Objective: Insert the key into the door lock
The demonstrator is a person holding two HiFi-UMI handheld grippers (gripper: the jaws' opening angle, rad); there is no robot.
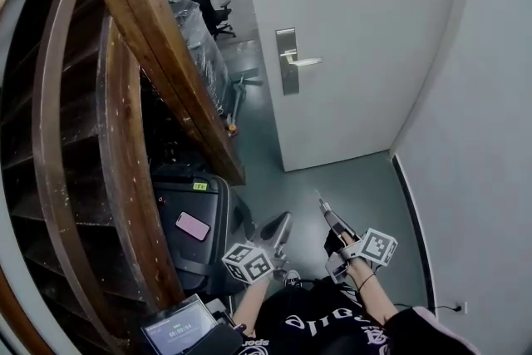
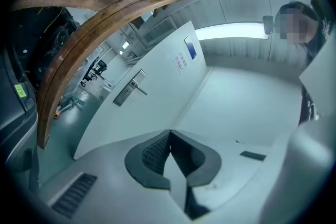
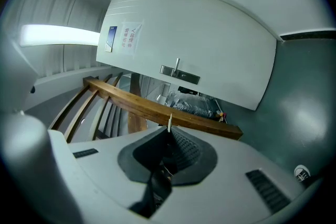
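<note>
White door [image 1: 357,37], lock [image 1: 288,64] well ahead. Right gripper [image 3: 169,138] pinches key [image 3: 169,121] (blade pointing forward). Left gripper [image 2: 169,143] jaws pressed together, empty.

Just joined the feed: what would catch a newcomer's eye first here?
The white door fills the upper middle of the head view, its metal lock plate and handle at the door's left edge. A curved wooden stair rail sweeps down the left side. Low down, the right gripper is shut on a thin key pointing toward the door, well short of it.
</note>
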